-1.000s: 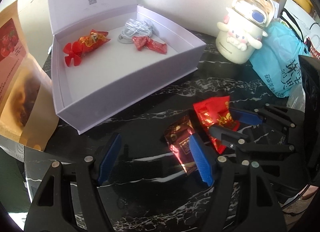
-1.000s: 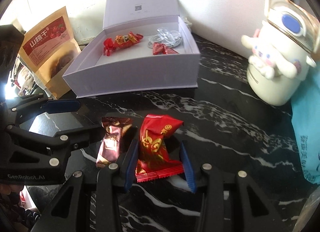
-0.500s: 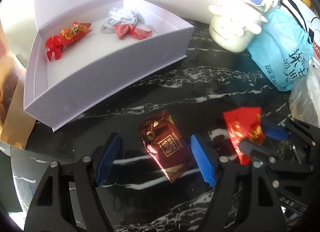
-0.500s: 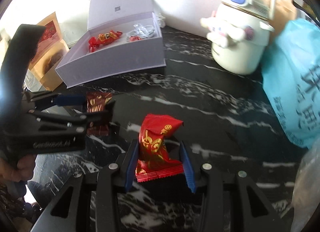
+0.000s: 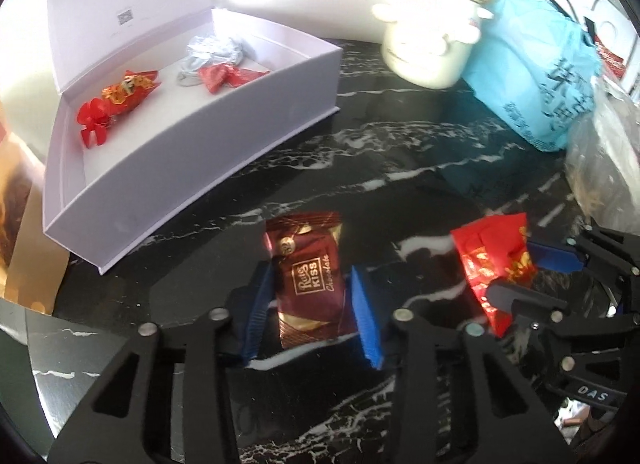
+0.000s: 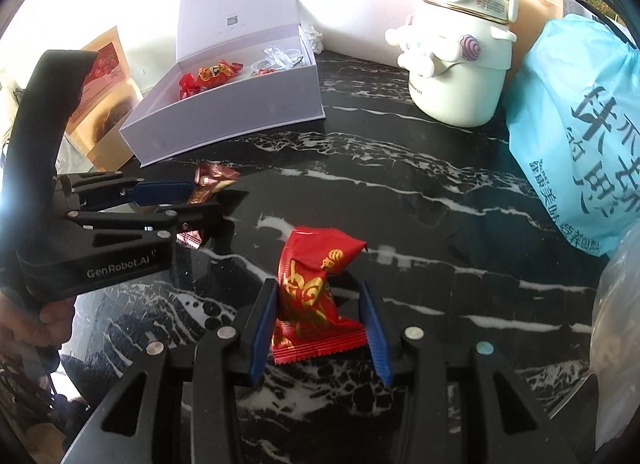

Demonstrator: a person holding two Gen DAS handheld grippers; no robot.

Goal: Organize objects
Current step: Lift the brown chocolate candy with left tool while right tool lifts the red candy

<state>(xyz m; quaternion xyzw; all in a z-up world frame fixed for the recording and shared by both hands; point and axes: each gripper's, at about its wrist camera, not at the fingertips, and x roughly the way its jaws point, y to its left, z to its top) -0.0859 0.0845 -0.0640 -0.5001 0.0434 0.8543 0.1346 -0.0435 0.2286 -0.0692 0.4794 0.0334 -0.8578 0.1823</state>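
I see the black marble table (image 5: 400,152) carrying everything, and I take the open white box (image 5: 224,112) on it as my landmark. To the right of the box and well apart from it sits a blue plastic bag (image 6: 580,136), with a cream cartoon flask (image 6: 456,64) between bag and box. A brown snack pouch (image 6: 108,96) leans just beside the box's left wall. Inside the box lie a red twisted candy (image 5: 116,100), a small red candy (image 5: 224,76) and a crumpled silver wrapper (image 5: 212,48).

My left gripper (image 5: 312,304) reaches low over the table in front of the box, fingers pointing toward it, clamped on a dark red chocolate packet (image 5: 308,280) held between the blue pads. From the right wrist view it comes in level from the left, with a hand (image 6: 36,324) on its handle at the frame's edge.

My right gripper (image 6: 320,316) sits further right of the box, also near the table, pads pressed on the sides of a red and gold candy packet (image 6: 312,288), which stands upright between them.
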